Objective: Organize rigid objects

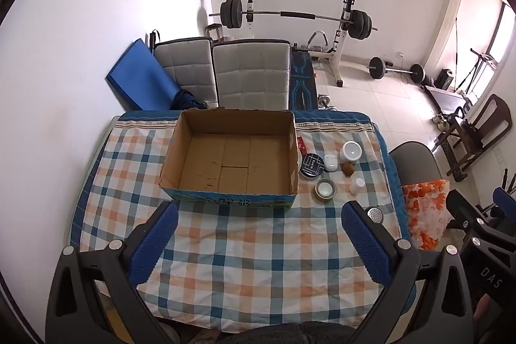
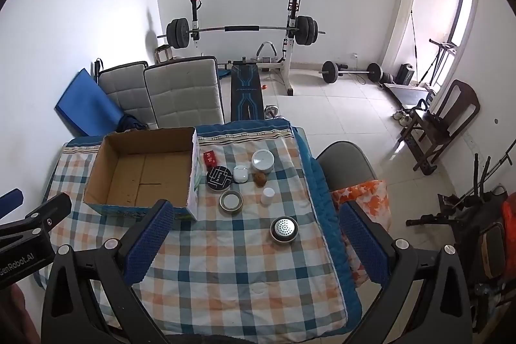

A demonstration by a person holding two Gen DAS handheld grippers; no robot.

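Observation:
An open cardboard box (image 1: 232, 157) (image 2: 142, 173) stands empty on the checked tablecloth. To its right lie small objects: a red packet (image 2: 210, 159), a black round tin (image 2: 219, 178), a white earbud case (image 2: 240, 173), a white jar (image 2: 262, 161), a brown ball (image 2: 260, 179), a metal ring lid (image 2: 231, 202), a small white bottle (image 2: 267, 195) and a perforated metal cap (image 2: 283, 229). My left gripper (image 1: 259, 221) hangs open above the cloth in front of the box. My right gripper (image 2: 254, 221) is open too, above the cloth near the metal cap, holding nothing.
The table's right edge (image 2: 322, 182) borders a grey chair (image 2: 348, 163) with an orange-patterned bag (image 2: 364, 199). Two padded chairs (image 2: 183, 92) stand behind the table. A barbell rack (image 2: 242, 31) and weights fill the far room.

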